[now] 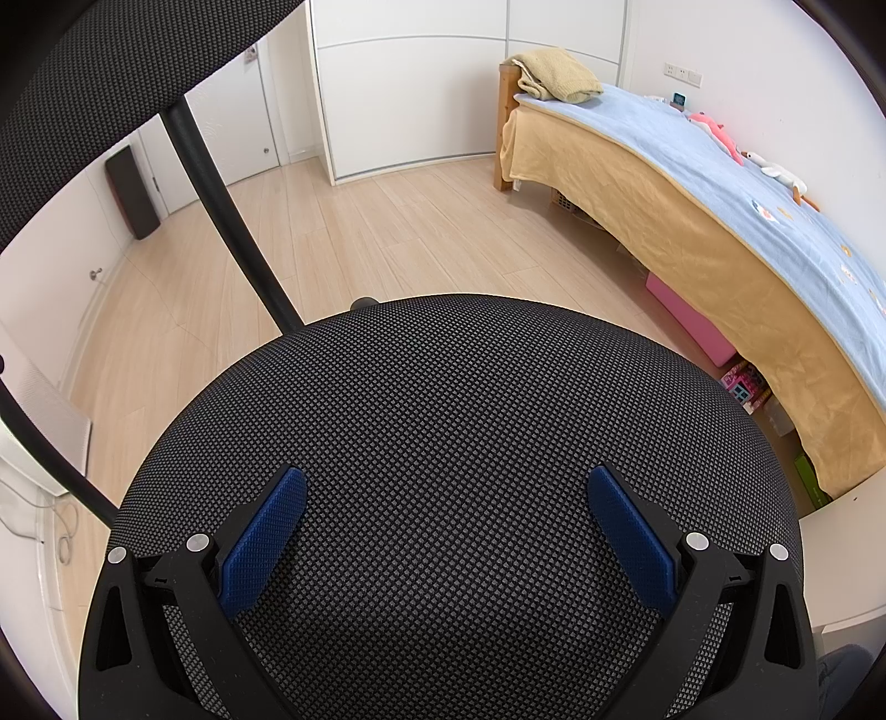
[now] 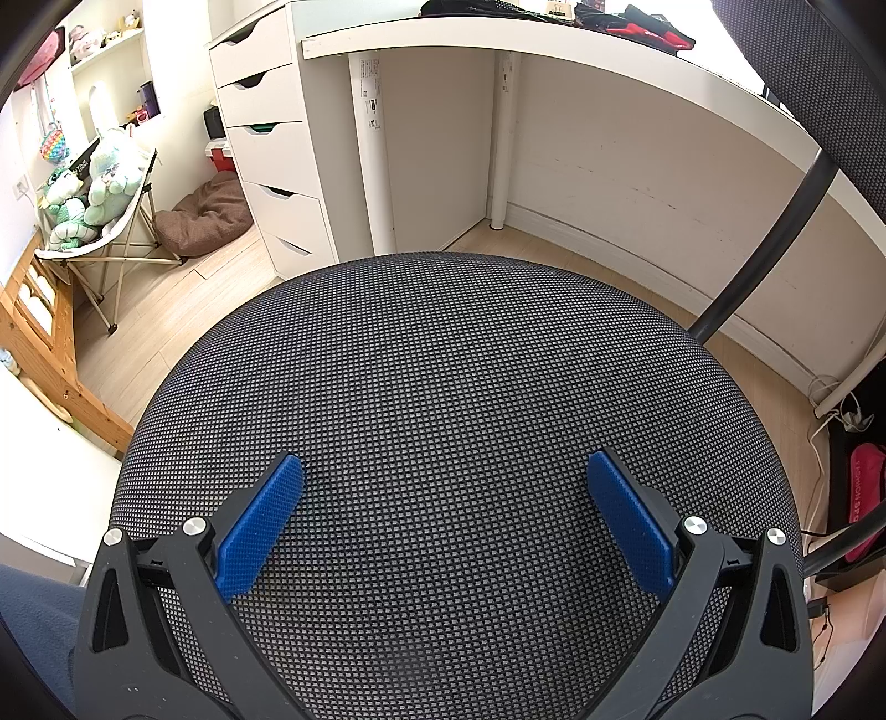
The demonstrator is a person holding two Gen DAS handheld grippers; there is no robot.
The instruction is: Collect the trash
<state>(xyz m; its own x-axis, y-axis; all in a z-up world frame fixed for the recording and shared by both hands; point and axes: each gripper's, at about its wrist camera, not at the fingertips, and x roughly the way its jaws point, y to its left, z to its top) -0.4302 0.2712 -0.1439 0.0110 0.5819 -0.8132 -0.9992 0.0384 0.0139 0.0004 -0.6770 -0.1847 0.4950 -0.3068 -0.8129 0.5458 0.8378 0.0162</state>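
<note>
Through my left wrist camera, the left gripper [image 1: 446, 487] hung spread wide and empty over the black mesh chair seat [image 1: 454, 399]; a bed [image 1: 720, 210] lay beyond. I saw no trash.

My right wrist camera showed the right gripper [image 2: 444, 476] equally spread, facing a white desk [image 2: 554, 44] and drawers [image 2: 271, 144] instead.

No piece of trash can be made out in either view. The left gripper [image 1: 447, 473] and the right gripper [image 2: 446, 458] each hang just above the black mesh chair seat [image 1: 443, 360], blue pads spread wide apart, pointing across the seat.
</note>
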